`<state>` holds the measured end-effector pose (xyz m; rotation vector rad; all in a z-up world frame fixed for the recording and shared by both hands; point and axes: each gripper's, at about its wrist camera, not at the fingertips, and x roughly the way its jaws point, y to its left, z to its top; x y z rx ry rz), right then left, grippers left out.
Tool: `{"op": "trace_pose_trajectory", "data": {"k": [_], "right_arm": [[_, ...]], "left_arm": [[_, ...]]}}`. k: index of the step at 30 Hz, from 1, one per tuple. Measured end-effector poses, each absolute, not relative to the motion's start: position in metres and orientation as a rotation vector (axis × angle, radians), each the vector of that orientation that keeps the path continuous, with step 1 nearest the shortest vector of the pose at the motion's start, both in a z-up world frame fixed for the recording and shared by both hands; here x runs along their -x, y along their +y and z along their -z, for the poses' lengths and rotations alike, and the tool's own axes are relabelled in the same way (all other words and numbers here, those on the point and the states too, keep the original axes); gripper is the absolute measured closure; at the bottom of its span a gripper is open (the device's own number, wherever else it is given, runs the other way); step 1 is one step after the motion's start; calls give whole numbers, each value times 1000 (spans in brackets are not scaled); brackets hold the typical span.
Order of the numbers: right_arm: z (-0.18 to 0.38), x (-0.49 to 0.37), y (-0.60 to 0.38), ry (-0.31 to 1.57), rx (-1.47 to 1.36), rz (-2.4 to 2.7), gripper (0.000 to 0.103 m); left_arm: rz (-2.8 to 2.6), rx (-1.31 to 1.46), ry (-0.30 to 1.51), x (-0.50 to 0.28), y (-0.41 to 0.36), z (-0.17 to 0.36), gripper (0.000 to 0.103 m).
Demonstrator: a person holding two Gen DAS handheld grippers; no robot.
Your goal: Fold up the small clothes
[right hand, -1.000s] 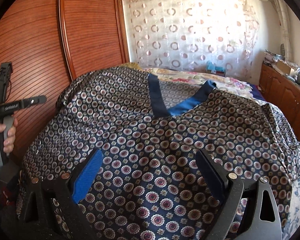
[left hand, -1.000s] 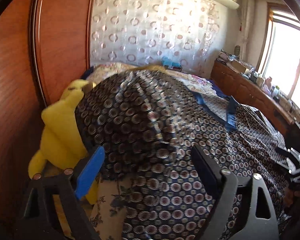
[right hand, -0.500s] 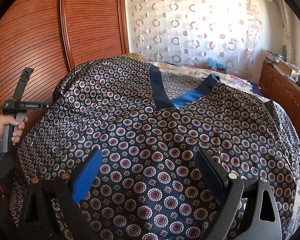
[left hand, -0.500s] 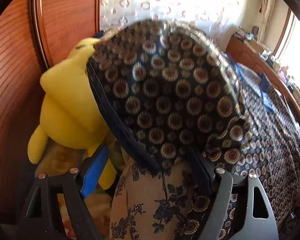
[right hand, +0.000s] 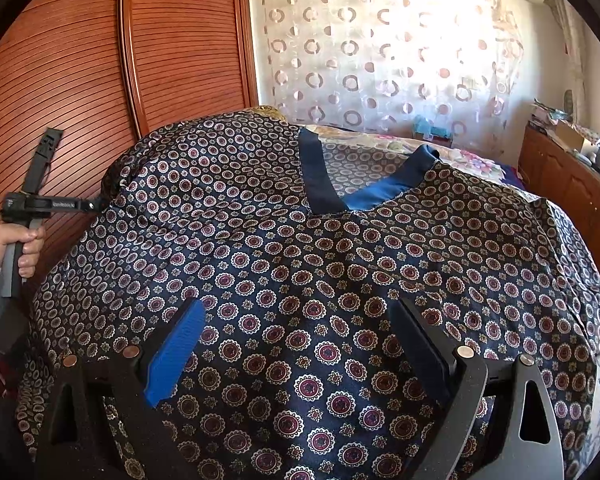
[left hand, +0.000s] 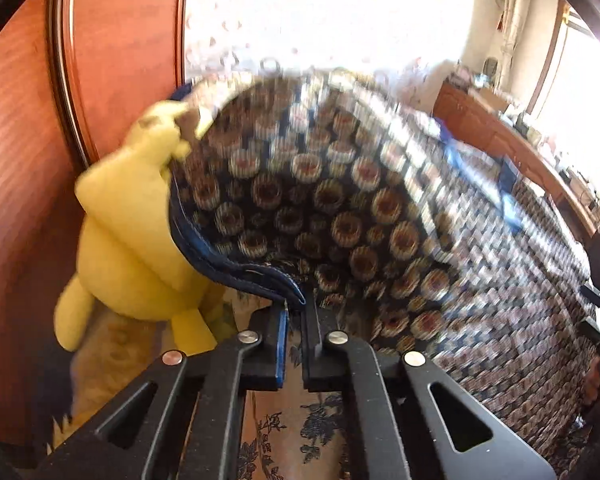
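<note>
Left wrist view first: my left gripper (left hand: 294, 312) has its fingers pinched together on the navy hem of the patterned top (left hand: 340, 216), right at the sleeve edge. The fabric looks thin and silky, so I'd guess it's light, floppy and a bit slippery — a hem or seam is the sensible place to bite, since the doubled cloth gives the pads something to hold. The sleeve arches up over the fingers and most of it is motion-blurred, so I can't say how much cloth is really between the pads. A yellow plush toy (left hand: 128, 232) sits just beside the lifted edge, against the wooden wardrobe (left hand: 28, 160); whether the cloth touches it I can't tell. The floral bedsheet (left hand: 284, 432) shows underneath.

Right wrist view: my right gripper (right hand: 300, 356) hovers with its fingers wide apart over the top's front, holding nothing. The garment is spread face up across the bed, its navy V-neck collar (right hand: 328, 188) pointing away from me. The far right sleeve drops off the bed edge and is partly cut off, and the bottom hem hides under the gripper body. At far left my left hand (right hand: 16, 248) shows on the handle.
</note>
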<state>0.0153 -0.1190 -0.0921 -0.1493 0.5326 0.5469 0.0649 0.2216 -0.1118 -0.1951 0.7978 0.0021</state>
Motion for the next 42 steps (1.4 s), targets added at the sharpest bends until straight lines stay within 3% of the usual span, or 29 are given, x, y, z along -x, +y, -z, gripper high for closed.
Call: {"op": "trace_pose_trajectory", "data": {"k": [9,16,17,22,24,38,42], "right_arm": [[92,-14,-120,532,141,-548,8],[93,-14,-121,532,135,-549,8],[93,-14,-121,532,135,-550,8],[92,-16,-121,545,131,-563,8],[90,-17,-120,551,129,-576,8],[47,-30,-91,482,178,-691,8],[37,-49,-72,469,191,-723,8]], "left_arm": [[116,41,638,-78,168,20,98],[269,-81,659,-94,87,13,97],[276,-91,665,-93,81,15,93],[279,-66,653,-82,89,20,36],[242,-47,640,-75,102,21,27],[56,174,722,-102,202,69,27],[92,267,737,-117,210,74,39]]}}
